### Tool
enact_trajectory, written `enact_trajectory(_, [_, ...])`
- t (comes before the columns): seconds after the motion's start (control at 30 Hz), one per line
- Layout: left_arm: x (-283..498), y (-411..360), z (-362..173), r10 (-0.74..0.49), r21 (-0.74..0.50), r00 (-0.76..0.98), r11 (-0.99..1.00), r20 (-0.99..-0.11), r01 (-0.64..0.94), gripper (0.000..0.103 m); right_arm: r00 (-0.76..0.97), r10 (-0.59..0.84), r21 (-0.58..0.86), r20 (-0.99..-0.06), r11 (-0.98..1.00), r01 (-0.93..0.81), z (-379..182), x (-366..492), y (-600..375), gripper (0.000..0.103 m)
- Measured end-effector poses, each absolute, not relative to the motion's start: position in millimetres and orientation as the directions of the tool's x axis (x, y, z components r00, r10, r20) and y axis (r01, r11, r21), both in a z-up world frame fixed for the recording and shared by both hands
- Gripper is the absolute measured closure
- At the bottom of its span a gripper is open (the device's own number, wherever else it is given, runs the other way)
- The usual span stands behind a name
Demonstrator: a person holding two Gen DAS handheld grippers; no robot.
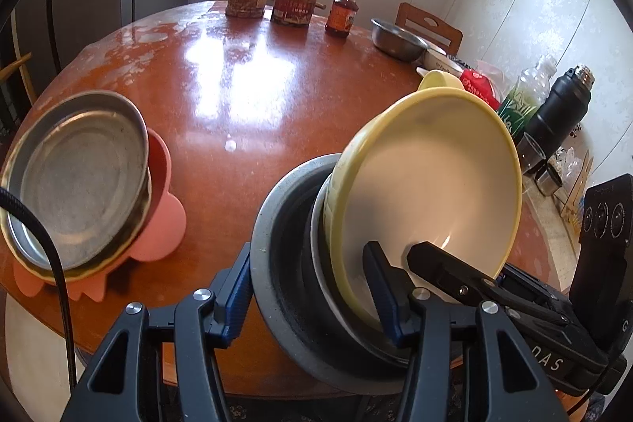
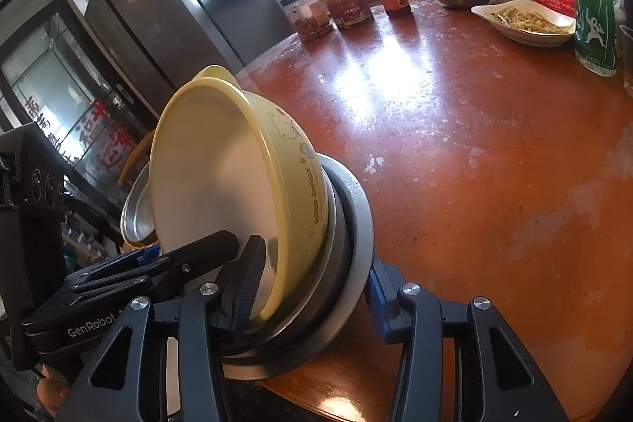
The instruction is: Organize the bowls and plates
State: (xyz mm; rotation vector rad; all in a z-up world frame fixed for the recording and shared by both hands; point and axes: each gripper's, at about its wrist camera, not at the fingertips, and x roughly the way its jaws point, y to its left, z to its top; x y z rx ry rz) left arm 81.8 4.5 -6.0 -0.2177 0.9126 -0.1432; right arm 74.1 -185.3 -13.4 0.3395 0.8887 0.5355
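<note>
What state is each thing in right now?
left tool: shut on dish stack
right tool: shut on dish stack
dish stack: nested, tilted, at table edge
yellow bowl: topmost, empty
steel plate: empty, on pink holder
white dish: holds food strips

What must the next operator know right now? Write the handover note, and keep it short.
Left gripper: shut on the stack's rim.
Right gripper: shut on the same stack, from the other side.
Stack: yellow bowl on top, gray dish outermost, tilted at the table's near edge.
Elsewhere: steel plate on pink dish; steel bowl at the far side.
Done: these pieces are nested.
Left: probably set the stack down and gather the rest.
</note>
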Motion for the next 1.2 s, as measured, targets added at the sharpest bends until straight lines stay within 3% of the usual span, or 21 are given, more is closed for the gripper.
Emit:
enact_trajectory(0.8, [63,140,54,-0.090,-0.234,0.731,0.967,-0.676,-0.097,0.050,0.500,0.659,0.446,-0.562,0.751,-0.488,54,101,-46,0.054])
enact_trajectory(1.2, [54,183,51,-0.057,-0.236,0.739,0.961,-0.671,-0.141,0.050,0.470,0.684,0.424,-0.557,0.721,-0.548,59,106,8,0.054])
